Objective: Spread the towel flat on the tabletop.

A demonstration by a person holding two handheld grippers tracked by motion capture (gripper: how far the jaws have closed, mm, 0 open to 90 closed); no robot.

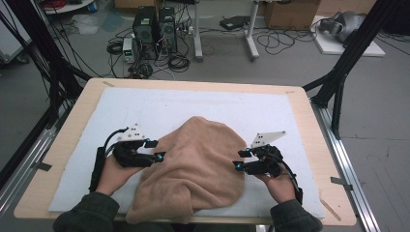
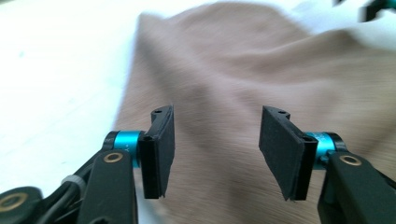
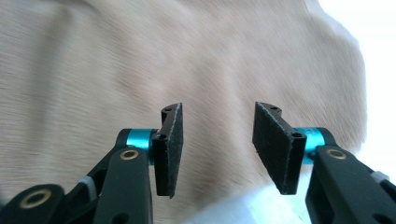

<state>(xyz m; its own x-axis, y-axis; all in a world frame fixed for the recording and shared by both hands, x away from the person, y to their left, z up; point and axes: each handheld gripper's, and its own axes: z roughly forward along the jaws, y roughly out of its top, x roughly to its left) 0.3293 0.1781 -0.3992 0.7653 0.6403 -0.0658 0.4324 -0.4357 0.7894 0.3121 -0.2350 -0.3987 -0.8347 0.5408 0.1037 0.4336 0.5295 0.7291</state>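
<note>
Flanking tan cloth (image 1: 193, 169) edges: left gripper (image 1: 154, 150), right gripper (image 1: 241, 159), fingers spread (nothing pinched).

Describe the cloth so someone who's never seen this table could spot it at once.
Start at the wooden table covered by a white mat. On the mat's near half, between the left gripper and right gripper, lies the tan cloth, rumpled. It is the one soft, brown thing there.

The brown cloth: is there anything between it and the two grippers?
Nothing visible is in the way. The left gripper and the right gripper are both open at opposite edges of the brown cloth, which lies crumpled on the white mat.
</note>
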